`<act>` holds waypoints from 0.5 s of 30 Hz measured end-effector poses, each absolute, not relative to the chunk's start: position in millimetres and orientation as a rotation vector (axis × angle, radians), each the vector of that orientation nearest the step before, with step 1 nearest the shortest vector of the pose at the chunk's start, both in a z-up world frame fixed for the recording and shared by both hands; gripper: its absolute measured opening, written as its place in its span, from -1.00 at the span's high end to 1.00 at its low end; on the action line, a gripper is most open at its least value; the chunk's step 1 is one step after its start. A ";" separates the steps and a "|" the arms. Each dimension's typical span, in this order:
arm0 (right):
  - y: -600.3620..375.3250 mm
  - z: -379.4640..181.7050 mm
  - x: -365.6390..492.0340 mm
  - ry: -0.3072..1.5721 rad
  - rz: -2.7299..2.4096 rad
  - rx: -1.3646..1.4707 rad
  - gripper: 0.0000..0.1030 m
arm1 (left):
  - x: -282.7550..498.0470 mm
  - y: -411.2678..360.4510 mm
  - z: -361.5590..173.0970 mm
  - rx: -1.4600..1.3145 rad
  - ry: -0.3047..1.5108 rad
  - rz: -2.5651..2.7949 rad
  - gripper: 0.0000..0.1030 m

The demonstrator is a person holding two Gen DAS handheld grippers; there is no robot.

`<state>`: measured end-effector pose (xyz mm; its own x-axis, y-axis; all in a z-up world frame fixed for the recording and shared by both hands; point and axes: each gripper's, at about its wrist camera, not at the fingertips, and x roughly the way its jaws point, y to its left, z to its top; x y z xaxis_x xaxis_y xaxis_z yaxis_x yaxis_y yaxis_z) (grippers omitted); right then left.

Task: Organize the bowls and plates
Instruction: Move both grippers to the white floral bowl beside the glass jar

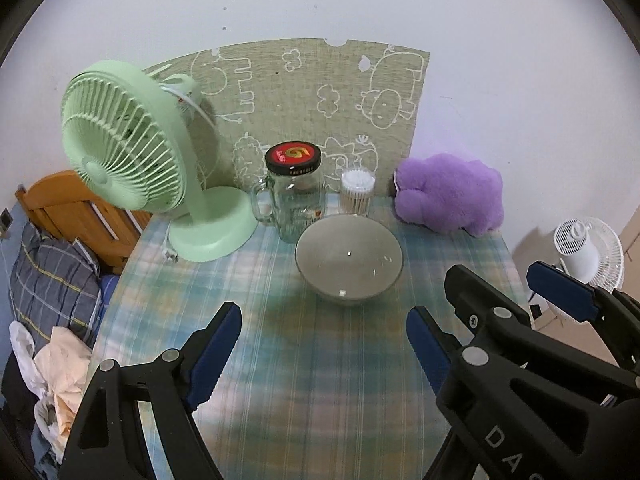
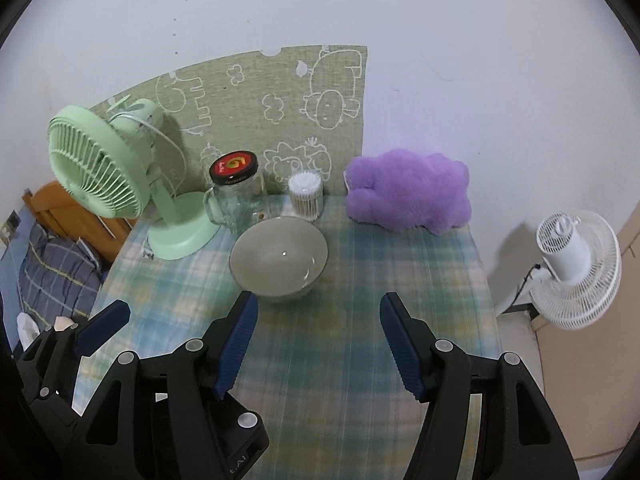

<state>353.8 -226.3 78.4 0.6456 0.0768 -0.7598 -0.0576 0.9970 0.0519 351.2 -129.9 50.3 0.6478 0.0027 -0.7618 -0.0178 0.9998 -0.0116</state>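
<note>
One bowl (image 1: 348, 260) upright on desk (image 1: 304, 360), no plates visible, nothing stacked; both tongs, left (image 1: 324, 356) and right (image 2: 320, 344), apart and empty; organizing apparently not begun.

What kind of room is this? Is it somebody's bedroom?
Probably a bedroom. Beside the table with the checked cloth there is a wooden bed frame with a plaid pillow, and a purple plush toy sits on the table near a green desk fan.

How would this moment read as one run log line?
left tool open, empty | right tool open, empty | grey bowl untouched on table
</note>
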 end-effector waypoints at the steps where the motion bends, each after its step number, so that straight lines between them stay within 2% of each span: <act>1: -226.2 77.8 356.8 0.865 0.079 0.024 -0.30 | 355.2 -130.5 49.0 -0.020 0.868 0.007 -0.64; 11: -222.2 49.3 420.8 0.886 0.127 0.032 -0.30 | 412.0 -124.8 19.2 -0.016 0.892 0.043 -0.41; 14: -220.4 36.9 438.9 0.902 0.123 0.035 -0.30 | 425.5 -121.4 7.0 -0.025 0.907 0.046 -0.21; 15: -219.2 31.4 445.1 0.910 0.117 0.032 -0.30 | 429.9 -120.7 2.2 -0.022 0.912 0.046 -0.21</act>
<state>445.1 -219.2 31.4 0.6075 0.1153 -0.7859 -0.0877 0.9931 0.0779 429.9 -120.7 2.2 0.6110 0.0311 -0.7910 -0.0494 0.9988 0.0011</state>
